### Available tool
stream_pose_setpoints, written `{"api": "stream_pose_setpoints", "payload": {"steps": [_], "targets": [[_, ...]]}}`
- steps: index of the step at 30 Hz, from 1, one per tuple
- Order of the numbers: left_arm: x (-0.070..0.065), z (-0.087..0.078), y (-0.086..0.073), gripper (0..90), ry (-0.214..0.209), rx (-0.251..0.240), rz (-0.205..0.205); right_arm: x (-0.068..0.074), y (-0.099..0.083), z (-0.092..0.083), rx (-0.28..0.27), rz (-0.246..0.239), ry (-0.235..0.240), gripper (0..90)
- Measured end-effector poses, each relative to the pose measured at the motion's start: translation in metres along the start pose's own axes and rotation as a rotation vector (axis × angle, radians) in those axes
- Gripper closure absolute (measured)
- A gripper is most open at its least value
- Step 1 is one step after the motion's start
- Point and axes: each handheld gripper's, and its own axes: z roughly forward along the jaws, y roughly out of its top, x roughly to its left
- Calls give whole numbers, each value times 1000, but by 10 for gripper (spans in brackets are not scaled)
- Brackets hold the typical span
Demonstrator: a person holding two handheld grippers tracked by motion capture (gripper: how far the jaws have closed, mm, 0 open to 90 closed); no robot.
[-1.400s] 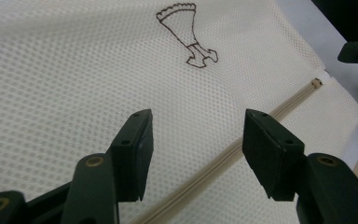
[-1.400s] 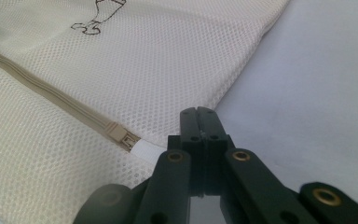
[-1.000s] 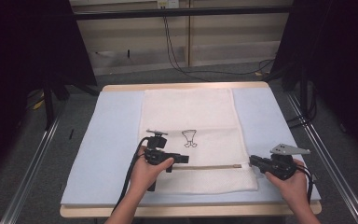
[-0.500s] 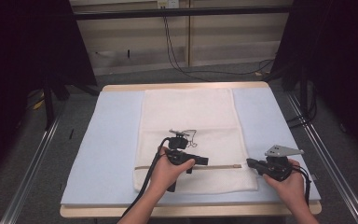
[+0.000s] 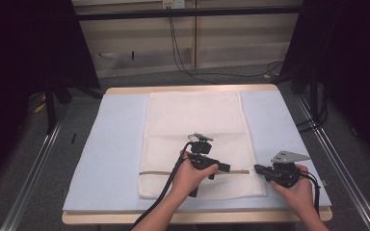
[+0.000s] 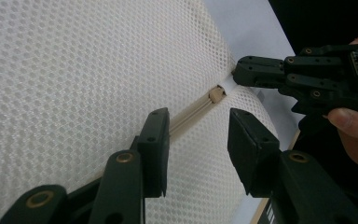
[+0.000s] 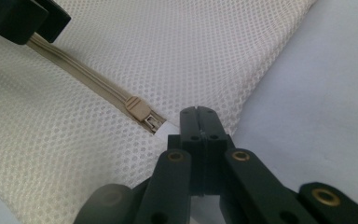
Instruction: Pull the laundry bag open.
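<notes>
A white mesh bag (image 5: 197, 139) is laid flat in the middle of a pale blue mat (image 5: 111, 154) on the table, its near edge close to the mat's front edge. A beige zipper (image 5: 156, 172) runs across the bag near that edge, and its slider (image 7: 137, 108) is seen close to the bag's right side. Wide bare mat is left on both sides of the bag.

The right gripper (image 5: 259, 169) is pressed together at the zipper's right end, on a small white tab (image 7: 167, 127) just beside the slider. The left gripper (image 6: 196, 130) is held over the zipper, its jaws part spread and lately closing, with nothing pinched between them.

The zipper's middle is hidden by the left hand (image 5: 192, 173) in the high view. Whether the left jaws touch the mesh cannot be told.
</notes>
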Motion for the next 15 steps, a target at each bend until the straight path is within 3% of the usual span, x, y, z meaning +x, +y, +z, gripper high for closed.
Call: {"api": "stream_pose_setpoints", "payload": {"steps": [2, 4, 5, 10, 15], "targets": [[-1, 4, 1, 592, 3, 11, 1, 0, 0, 0, 6, -3, 0, 900], [-3, 9, 1, 597, -15, 12, -27, 1, 0, 1, 7, -3, -5, 900], [-2, 11, 1, 599, -5, 20, -8, 1, 0, 1, 7, -5, -5, 900], [-3, 22, 2, 626, -18, 26, -26, 1, -1, 1, 5, -5, -4, 900], [-6, 35, 4, 655, -59, 35, -73, 0, -1, 2, 3, -5, 6, 900]]}}
